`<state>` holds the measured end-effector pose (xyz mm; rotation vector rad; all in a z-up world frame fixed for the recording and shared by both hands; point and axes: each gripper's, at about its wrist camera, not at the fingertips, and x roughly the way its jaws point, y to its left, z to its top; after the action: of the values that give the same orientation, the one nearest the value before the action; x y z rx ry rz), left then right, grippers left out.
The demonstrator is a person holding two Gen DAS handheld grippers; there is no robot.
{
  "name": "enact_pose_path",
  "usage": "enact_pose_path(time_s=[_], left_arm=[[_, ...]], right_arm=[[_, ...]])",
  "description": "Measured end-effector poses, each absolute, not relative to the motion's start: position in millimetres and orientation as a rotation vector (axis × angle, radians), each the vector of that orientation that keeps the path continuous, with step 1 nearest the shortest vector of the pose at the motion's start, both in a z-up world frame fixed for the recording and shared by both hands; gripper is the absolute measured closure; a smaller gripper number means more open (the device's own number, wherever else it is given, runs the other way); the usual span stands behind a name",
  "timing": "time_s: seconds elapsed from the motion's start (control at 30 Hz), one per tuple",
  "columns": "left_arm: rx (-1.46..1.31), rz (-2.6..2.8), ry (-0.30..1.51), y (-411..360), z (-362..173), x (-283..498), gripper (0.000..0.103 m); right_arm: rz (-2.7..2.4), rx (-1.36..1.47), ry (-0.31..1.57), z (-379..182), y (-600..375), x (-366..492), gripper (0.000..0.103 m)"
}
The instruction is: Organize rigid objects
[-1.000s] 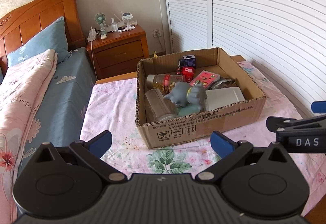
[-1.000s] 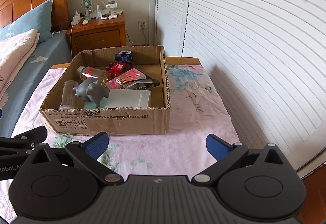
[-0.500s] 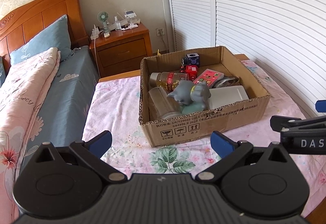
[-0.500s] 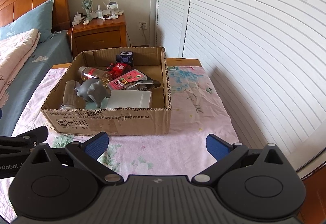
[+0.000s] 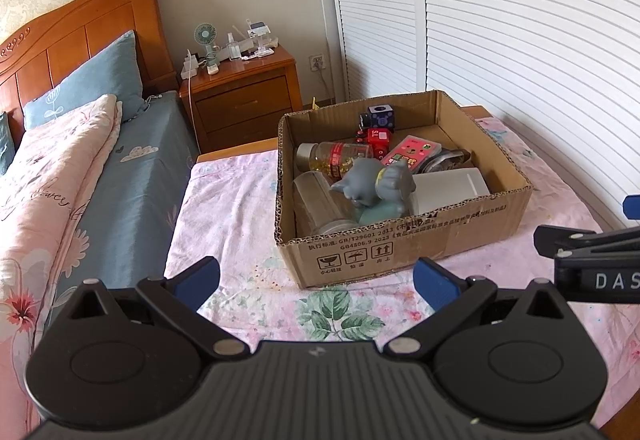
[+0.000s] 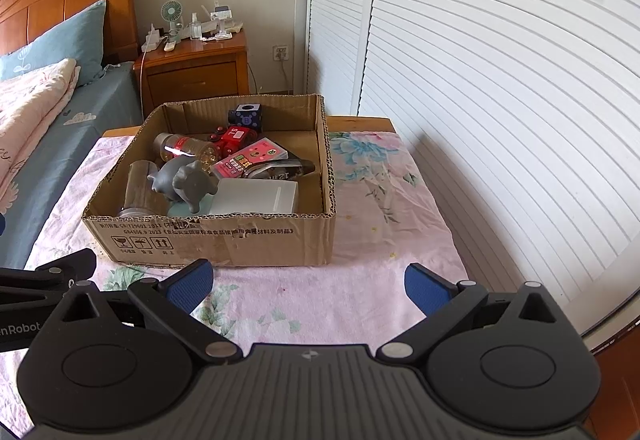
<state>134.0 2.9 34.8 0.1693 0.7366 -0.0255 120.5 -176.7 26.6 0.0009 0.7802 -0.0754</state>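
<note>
An open cardboard box (image 5: 404, 248) (image 6: 224, 236) stands on a table with a pink floral cloth. It holds a grey animal figure (image 5: 372, 184) (image 6: 184, 182), a clear jar (image 5: 316, 200), a bottle with a red label (image 5: 336, 156) (image 6: 184, 148), a red toy (image 5: 376, 138) (image 6: 234, 138), a dark blue cube (image 5: 382, 116) (image 6: 248, 116), a pink card pack (image 5: 410, 154) (image 6: 248, 158) and a white box (image 5: 452, 188) (image 6: 256, 196). My left gripper (image 5: 316, 278) and right gripper (image 6: 306, 282) are both open and empty, in front of the box.
A bed (image 5: 80, 176) with a pink quilt and blue pillow lies to the left. A wooden nightstand (image 5: 240, 96) with a small fan stands behind. White louvred doors (image 6: 500, 80) run along the right. The table edge (image 6: 472, 272) is at the right.
Both grippers have drawn back and risen slightly; the box looks a little smaller and farther. Both stay open and empty.
</note>
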Motion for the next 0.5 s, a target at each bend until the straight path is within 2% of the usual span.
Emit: enact_pose_path(time_s=[0.5], left_arm=[[0.165, -0.024, 0.741, 3.9, 36.1, 133.0, 0.001]], right_arm=[[-0.069, -0.002, 0.776, 28.5, -175.9, 118.6, 0.000]])
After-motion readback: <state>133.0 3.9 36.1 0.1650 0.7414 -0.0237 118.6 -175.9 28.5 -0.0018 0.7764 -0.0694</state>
